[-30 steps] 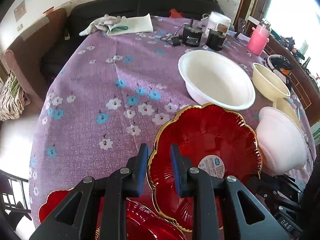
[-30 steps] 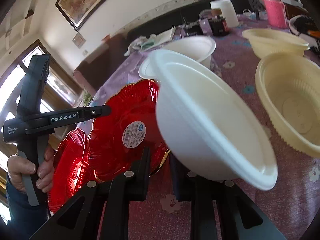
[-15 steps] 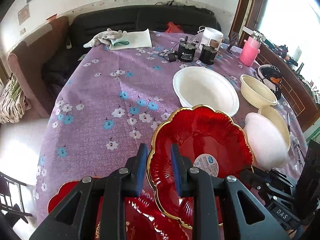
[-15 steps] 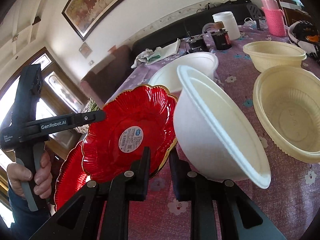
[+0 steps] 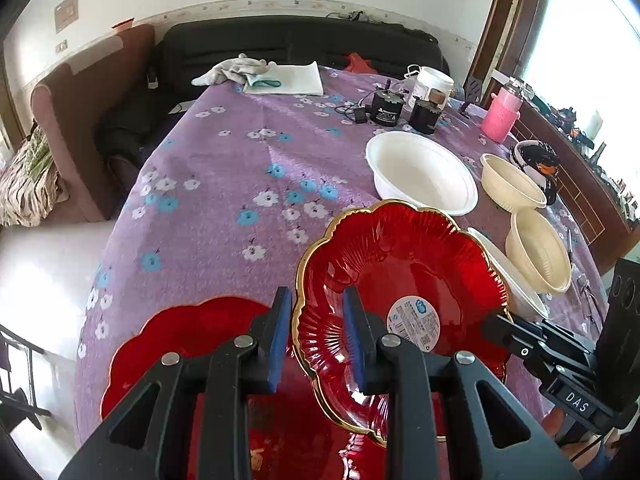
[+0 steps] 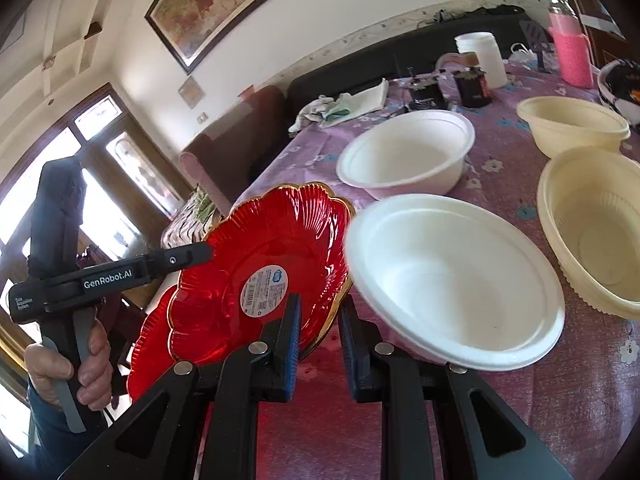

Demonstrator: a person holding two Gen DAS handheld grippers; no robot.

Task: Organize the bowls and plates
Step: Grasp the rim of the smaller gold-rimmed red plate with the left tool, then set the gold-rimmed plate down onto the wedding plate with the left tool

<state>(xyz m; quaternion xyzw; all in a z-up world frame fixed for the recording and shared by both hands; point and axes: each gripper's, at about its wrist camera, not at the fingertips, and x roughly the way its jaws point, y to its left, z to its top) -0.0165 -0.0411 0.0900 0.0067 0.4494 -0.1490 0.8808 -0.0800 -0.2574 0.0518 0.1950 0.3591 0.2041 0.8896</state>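
Note:
My left gripper [image 5: 316,336] and my right gripper [image 6: 318,340] are each shut on the gold rim of the same red scalloped plate [image 5: 400,292], held tilted above the table; it also shows in the right wrist view [image 6: 256,264]. A second red plate [image 5: 180,344] lies on the purple tablecloth below it. A white bowl [image 6: 452,276] sits right of my right gripper, touching the held plate's edge. Another white bowl [image 5: 420,172] stands farther back. Two cream bowls [image 5: 536,256] [image 5: 512,182] stand at the right.
A pink bottle [image 5: 500,114], a white jar [image 5: 432,86], two black devices [image 5: 386,108] and a cloth with gloves [image 5: 264,74] lie at the far end of the flowered table [image 5: 240,168]. A dark sofa [image 5: 280,44] and a brown armchair [image 5: 80,120] stand beyond.
The red plate has been lifted and tilted, showing the second red plate below. The white bowl went from tipped on its side to sitting upright beside my right gripper.

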